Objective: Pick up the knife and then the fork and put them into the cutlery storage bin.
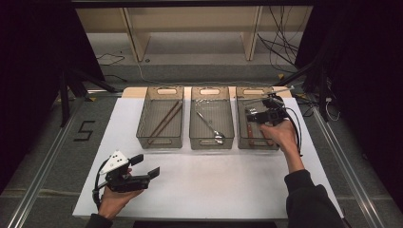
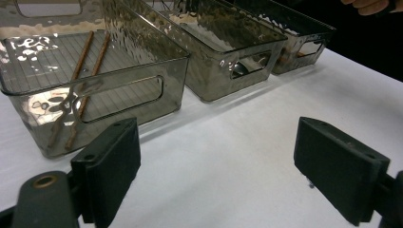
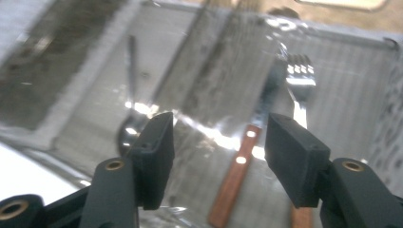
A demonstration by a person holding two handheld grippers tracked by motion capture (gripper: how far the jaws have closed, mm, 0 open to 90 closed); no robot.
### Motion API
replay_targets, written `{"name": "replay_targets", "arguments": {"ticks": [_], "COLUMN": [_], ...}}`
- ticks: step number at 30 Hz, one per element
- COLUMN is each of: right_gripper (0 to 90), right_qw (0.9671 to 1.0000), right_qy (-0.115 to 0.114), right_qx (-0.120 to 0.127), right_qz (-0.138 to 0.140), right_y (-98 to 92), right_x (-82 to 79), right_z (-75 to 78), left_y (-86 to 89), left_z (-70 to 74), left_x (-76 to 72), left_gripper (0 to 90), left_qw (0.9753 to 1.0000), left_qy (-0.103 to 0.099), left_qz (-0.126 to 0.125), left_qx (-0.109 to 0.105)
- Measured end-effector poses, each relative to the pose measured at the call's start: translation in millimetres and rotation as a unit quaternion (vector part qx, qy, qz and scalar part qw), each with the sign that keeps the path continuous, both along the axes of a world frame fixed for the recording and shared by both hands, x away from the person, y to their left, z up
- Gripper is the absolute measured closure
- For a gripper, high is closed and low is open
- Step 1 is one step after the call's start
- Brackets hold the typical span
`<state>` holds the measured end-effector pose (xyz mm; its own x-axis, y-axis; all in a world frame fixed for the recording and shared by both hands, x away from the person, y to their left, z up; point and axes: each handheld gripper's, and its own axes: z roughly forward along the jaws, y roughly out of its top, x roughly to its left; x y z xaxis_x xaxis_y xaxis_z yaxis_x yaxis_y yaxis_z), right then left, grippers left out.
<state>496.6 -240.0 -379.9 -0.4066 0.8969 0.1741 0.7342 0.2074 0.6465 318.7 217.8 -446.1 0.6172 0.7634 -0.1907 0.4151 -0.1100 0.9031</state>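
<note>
While my right claw (image 1: pixel 259 117) hangs over the right bin (image 1: pixel 241 100), its jaws stand part open with nothing between them, lined up above the wooden-handled cutlery on the bin floor. Fork (image 3: pixel 298 80) lies tines away; a knife (image 3: pixel 237 175) lies beside it, handles toward me, so a grasp on a handle looks natural. Left claw (image 1: pixel 145 166) rests low over the bench (image 1: pixel 214 180), wide open, empty, parked clear of the bins. Chopsticks (image 1: pixel 164 121) occupy the left bin, spoon (image 1: pixel 209 126) the middle: sorted by type.
</note>
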Motion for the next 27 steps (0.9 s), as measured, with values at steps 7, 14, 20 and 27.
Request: {"name": "replay_targets", "arguments": {"ticks": [7,14,20,27], "right_gripper": [37.2,34.0,30.7,28.9], "right_qw": [0.9987,0.9952,0.9918,0.989], "right_qy": [-0.035,-0.064,-0.085,-0.095], "right_qx": [0.022,0.053,0.063,0.073], "right_qz": [0.029,0.051,0.071,0.086], "right_y": [9.1,12.8,18.7,20.9], "right_x": [-25.1,-46.9,-62.5,-83.0], "right_z": [4.8,7.6,9.9,-0.6], "left_y": [0.0,0.0,-0.4,-0.7], "left_z": [0.1,0.2,0.4,0.1], "left_x": [-0.3,-0.4,-0.6,-0.7], "left_gripper": [15.4,15.4,15.4,15.4], "left_qw": [1.0,1.0,1.0,1.0], "left_qy": [0.0,-0.001,-0.001,0.001], "left_qz": [0.0,-0.001,-0.001,-0.005], "left_qx": [0.0,0.0,-0.001,0.001]}}
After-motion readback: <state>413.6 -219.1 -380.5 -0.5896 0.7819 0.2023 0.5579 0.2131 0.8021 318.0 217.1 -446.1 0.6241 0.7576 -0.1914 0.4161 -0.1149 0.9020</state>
